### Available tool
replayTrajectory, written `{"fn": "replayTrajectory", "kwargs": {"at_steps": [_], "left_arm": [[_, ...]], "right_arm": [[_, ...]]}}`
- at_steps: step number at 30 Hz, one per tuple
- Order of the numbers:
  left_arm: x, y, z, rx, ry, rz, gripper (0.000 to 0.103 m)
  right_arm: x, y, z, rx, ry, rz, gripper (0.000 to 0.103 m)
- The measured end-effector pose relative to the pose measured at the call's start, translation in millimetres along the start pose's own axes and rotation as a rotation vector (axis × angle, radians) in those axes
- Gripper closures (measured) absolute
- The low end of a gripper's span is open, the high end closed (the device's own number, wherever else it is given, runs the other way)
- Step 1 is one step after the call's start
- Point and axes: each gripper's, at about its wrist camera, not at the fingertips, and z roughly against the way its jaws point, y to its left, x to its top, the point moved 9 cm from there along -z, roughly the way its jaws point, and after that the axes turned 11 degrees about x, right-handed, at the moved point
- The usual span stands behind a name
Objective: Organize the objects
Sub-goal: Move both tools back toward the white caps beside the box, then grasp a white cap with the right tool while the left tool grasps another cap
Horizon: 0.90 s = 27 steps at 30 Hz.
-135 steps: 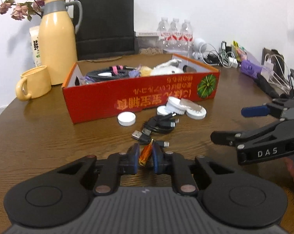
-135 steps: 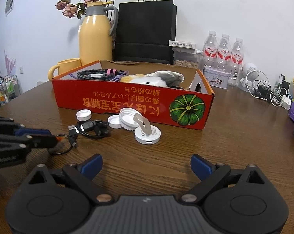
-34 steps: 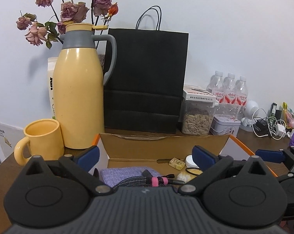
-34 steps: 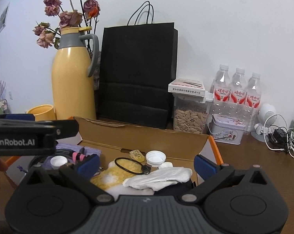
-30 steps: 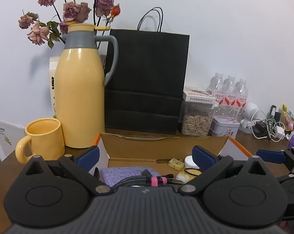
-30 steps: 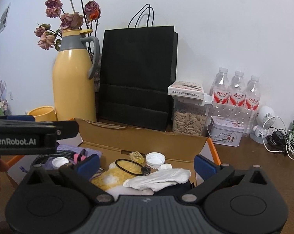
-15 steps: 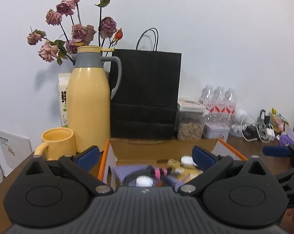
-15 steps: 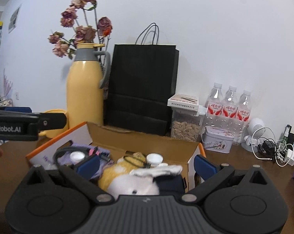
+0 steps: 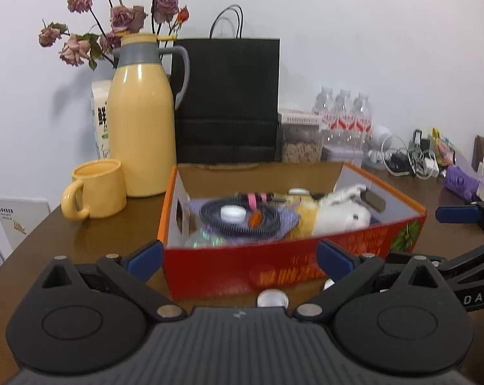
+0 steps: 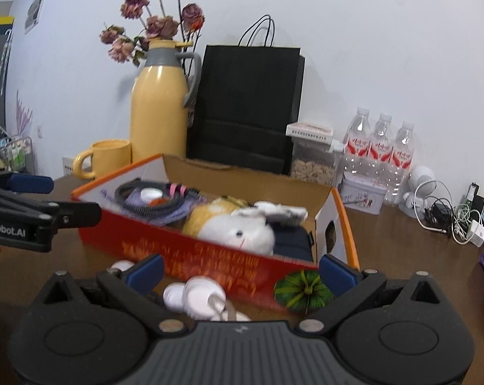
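The red cardboard box stands on the brown table and holds a coiled black cable, a white cap, a small orange piece and a white and yellow plush toy. My left gripper is open and empty in front of the box's near wall. My right gripper is open and empty, above several white caps that lie on the table before the box. The plush toy lies in the box's right half.
A yellow jug with dried flowers, a yellow mug and a black paper bag stand behind the box. Water bottles, a jar, a tin and tangled chargers crowd the back right.
Both grippers have pulled back and up from over the box, which now shows whole from in front. The orange piece the left gripper held earlier lies in the box.
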Motion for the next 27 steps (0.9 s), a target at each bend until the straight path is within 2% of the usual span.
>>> {"fn": "replayTrajectory", "kwargs": {"at_steps": [8,15,17,19,20,22,24,26,27], "left_arm": [[-23.9,-1.7,5.4,-0.011,0.057,-0.017,0.0],[-39.6,-1.8,-4.1,-0.007,0.103,-0.016,0.0],[-41.5,0.3,-6.2,-0.009,0.113,-0.001,0.0],[-41.6,2.2,-7.1,-0.009,0.115,0.01,0.0],[-41.8,2.8,-7.2,-0.01,0.116,0.014,0.0],[-42.3,3.3,-6.9,-0.014,0.116,0.018,0.0],[-42.8,3.8,-6.9,-0.022,0.117,0.025,0.0],[-43.1,4.9,-7.5,-0.025,0.119,0.031,0.0],[-43.4,5.4,-8.2,-0.026,0.121,0.034,0.0]], "right_arm": [[-30.9,4.7,3.8,0.008,0.072,-0.012,0.0],[-46.5,-7.0,-9.4,-0.014,0.114,-0.07,0.001],[-45.3,-9.5,-10.9,-0.009,0.1,-0.084,0.011],[-43.2,-10.5,-13.1,0.008,0.09,-0.1,0.029],[-42.5,-10.8,-15.7,0.017,0.091,-0.104,0.034],[-41.6,-11.0,-21.8,0.027,0.099,-0.102,0.052],[-41.0,-9.7,-28.4,0.051,0.109,-0.104,0.059],[-40.4,-7.8,-34.6,0.076,0.116,-0.103,0.061],[-40.5,-6.8,-37.4,0.084,0.12,-0.105,0.067]]}}
